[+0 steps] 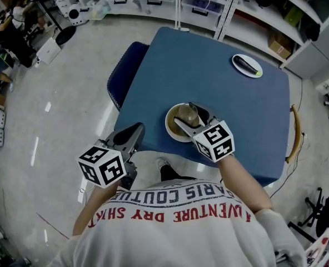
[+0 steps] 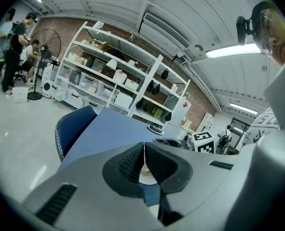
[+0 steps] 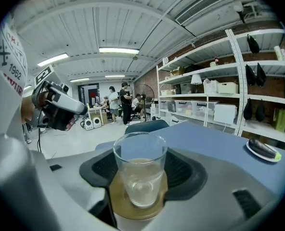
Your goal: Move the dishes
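So the right gripper is clamped on a clear glass, one jaw pressed against each side of it. The glass stands upright on a small tan plate near the front edge of the blue table, right in front of the person. In the right gripper view the lower half of the glass looks cloudy, like there's a bit of pale liquid in it (can't say for sure). The left gripper isn't holding anything. Its jaws are pressed together with only a hairline slit between the pads, and it's held off the table's left front corner, over the floor. Way over at the far right corner of the table there's a second plate, white, with something long and dark lying on it. A blue chair is tucked against the table's left side.
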Demonstrator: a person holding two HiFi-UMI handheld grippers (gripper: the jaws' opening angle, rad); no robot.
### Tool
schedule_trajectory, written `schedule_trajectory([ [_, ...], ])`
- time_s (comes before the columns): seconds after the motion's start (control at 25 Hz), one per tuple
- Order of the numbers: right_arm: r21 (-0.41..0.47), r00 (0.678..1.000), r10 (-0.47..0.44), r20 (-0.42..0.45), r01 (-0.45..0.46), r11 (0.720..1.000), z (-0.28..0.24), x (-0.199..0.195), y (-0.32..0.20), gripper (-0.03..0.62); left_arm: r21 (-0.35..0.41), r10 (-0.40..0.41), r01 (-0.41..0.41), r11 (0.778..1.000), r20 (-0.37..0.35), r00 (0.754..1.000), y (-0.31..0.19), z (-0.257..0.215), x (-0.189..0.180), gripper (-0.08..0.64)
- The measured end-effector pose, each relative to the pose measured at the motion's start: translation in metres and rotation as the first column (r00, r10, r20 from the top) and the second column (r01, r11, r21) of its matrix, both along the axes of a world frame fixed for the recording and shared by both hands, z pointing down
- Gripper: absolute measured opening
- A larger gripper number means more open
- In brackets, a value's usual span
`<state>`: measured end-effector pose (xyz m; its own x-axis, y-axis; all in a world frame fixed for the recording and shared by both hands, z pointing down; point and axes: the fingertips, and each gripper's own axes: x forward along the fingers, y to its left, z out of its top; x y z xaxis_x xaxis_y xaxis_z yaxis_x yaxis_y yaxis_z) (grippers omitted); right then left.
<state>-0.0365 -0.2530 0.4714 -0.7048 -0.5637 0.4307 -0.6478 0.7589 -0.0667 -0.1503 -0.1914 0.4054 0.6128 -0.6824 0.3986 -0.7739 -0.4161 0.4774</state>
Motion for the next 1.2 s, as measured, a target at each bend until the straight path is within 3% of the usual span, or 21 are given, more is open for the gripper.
schedule_trajectory([
  [0.6, 0.025, 1.000, 0.004, 0.021, -0.004, 1.000, -0.022, 0.010, 0.005, 0.287, 0.010, 0.012, -0.012, 1.000, -0.005, 1.000, 0.005, -0.001, 0.009, 0.031],
  [0.84, 0.042, 0.996, 0.041, 0.074, -0.045, 0.998, -0.052, 0.025, 0.008, 0.287, 0.025, 0.024, -0.024, 0.999, -0.020, 1.000, 0.012, -0.008, 0.023, 0.031],
  [1.2, 0.090, 0.992, 0.110, 0.058, -0.115, 0.989, -0.076, 0.063, 0.014, 0.287, 0.036, 0.055, -0.055, 0.998, -0.019, 0.998, 0.020, -0.011, 0.042, 0.031],
])
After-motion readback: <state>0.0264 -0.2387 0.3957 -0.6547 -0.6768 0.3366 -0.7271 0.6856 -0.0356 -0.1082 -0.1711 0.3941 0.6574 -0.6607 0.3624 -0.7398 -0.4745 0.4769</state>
